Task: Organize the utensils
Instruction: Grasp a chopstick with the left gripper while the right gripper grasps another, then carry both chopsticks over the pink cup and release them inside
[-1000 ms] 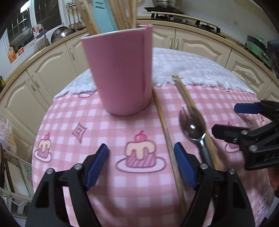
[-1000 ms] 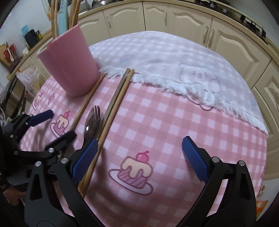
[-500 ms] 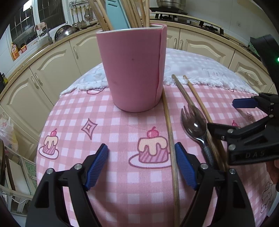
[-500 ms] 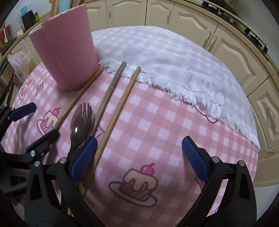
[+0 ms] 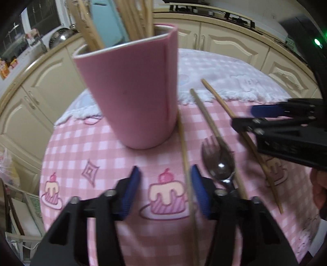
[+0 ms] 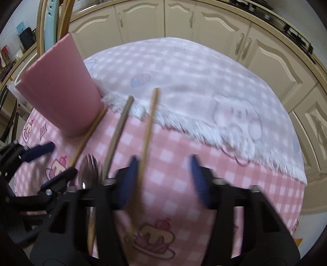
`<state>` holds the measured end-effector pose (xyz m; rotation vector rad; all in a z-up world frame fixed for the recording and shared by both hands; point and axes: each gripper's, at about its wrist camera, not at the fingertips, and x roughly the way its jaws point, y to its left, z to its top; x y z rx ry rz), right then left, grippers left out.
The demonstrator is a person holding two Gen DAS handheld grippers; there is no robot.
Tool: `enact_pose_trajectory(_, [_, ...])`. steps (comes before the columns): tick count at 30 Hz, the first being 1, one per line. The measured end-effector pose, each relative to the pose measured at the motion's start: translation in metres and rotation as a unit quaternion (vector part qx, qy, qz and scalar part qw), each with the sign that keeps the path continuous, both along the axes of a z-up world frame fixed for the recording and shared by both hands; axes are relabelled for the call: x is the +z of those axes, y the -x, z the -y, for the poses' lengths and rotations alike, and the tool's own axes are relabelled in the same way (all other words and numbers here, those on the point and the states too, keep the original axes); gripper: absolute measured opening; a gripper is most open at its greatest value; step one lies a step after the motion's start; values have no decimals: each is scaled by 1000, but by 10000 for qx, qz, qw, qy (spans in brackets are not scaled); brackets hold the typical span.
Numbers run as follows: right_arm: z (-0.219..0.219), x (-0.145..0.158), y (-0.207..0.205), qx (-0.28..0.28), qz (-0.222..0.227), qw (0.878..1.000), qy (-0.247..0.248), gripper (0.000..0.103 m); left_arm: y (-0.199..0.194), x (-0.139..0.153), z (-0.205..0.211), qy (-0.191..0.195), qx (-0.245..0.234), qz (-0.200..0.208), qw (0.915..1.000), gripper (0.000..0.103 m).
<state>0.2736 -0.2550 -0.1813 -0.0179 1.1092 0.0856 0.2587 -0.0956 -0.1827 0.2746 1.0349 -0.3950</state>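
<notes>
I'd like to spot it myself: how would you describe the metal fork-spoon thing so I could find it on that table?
Start at the tall pink cup holding wooden sticks on the pink checked tablecloth. To its right, several long wooden chopsticks lie loose on the cloth. Between two of them lies the shiny dark metal spork, the only metal piece there, with a spoon bowl ending in short prongs that point toward the cup's side of the table.

Pink checked tablecloth [image 5: 98, 147], pink cup [image 5: 134, 98], spork [image 5: 218, 161], three chopsticks [image 5: 185, 155]

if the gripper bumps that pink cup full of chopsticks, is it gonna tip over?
Likely fairly tippy: the pink cup is tall, narrows toward its base, and sits on soft checked cloth. The long chopsticks standing above its rim probably raise its weight. Its smooth wall may slip between pads.
</notes>
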Motion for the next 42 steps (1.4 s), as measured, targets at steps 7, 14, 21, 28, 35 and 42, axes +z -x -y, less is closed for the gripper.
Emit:
enact_pose_trajectory(7, [6, 9, 1, 217, 87, 9979, -605, 6, 8, 5, 4, 234, -234, -239, 9992, 5])
enact_pose_trajectory(14, [35, 32, 31, 81, 562, 9879, -1441, 6, 40, 16, -12, 627, -243, 39, 9977, 5])
enact_pose_trajectory(21, [57, 64, 52, 43, 1220, 9679, -2197, 6, 65, 56, -33, 1232, -271, 747, 9892, 5])
enact_pose_trajectory(28, [59, 99, 58, 54, 1869, 9511, -2458, 6, 65, 104, -50, 1857, -20, 1490, 9712, 5])
enact_pose_trajectory(35, [50, 132, 60, 153, 2469, 9344, -2564, 6, 56, 149, -58, 2244, 203, 2267, 9475, 5])
enact_pose_trajectory(42, [28, 180, 44, 339, 3173, 9145, -2488, 6, 30, 197, -67, 2516, 412, 2923, 9217, 5])
